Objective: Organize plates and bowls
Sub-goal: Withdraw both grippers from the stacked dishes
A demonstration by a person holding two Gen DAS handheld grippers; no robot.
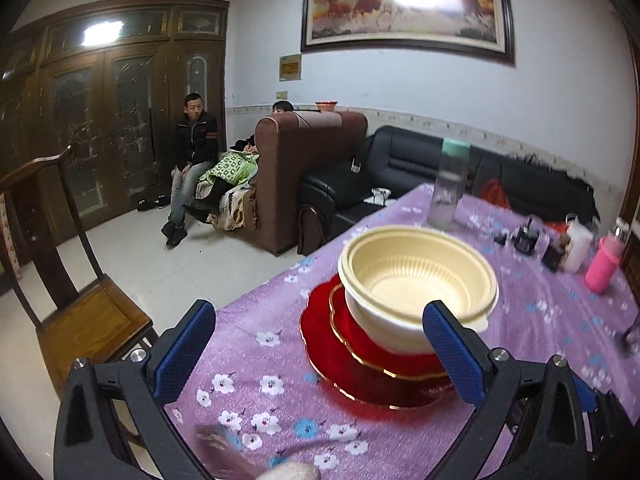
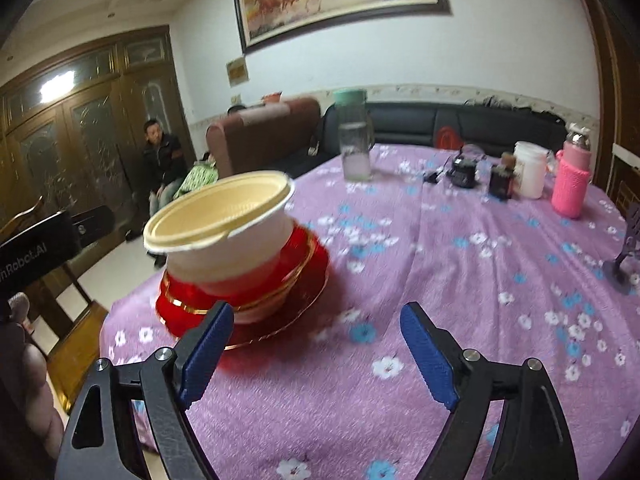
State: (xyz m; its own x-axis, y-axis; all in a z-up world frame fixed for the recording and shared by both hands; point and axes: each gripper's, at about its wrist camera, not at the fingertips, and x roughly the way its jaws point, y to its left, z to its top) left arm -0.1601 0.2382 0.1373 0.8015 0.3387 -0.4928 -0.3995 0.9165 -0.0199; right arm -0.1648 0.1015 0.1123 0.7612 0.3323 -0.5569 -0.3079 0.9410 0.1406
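Left gripper (image 1: 320, 344) stood wide and empty just left of the cream bowl (image 1: 416, 280), which sat on red plates (image 1: 340, 344) near the purple tablecloth's (image 1: 248, 364) edge. Right gripper (image 2: 316, 344) gaped wide too, empty, just right of the cream bowl. Judging the stack built, both should back straight off without nudging it.

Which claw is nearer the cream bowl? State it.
Left. The left claw is open, one finger overlapping the cream bowl in its view. The right claw is open beside the stack, aimed at bare cloth.
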